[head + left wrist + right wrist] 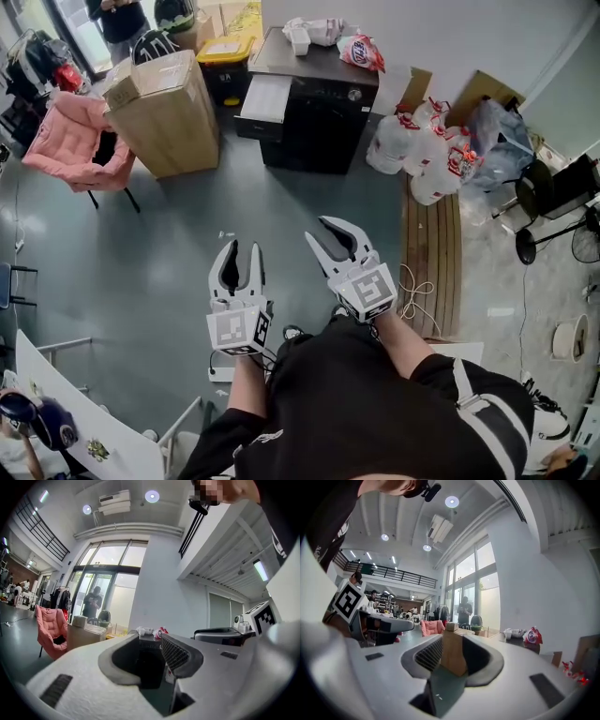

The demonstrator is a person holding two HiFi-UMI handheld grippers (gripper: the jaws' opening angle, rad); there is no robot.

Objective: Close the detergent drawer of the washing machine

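Across glossy grey floor (281, 216): boxy black washer (323, 112), pale drawer (265, 101) jutting from its left side, well apart from both grippers. On washer's flat top: crumpled white bags (314, 31) and a red-and-white pouch (361, 52). Nearby: tall tan cardboard box (169, 117), closed; yellow-lidded bin (225, 52); clustered clear plastic jugs (417, 150). White left gripper (243, 253) and right gripper (319, 232): ribbed dark pads, jaws apart, holding nothing.

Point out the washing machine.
Head view, top centre: the black box-shaped washing machine stands between the big tan box and the clear plastic water jugs.
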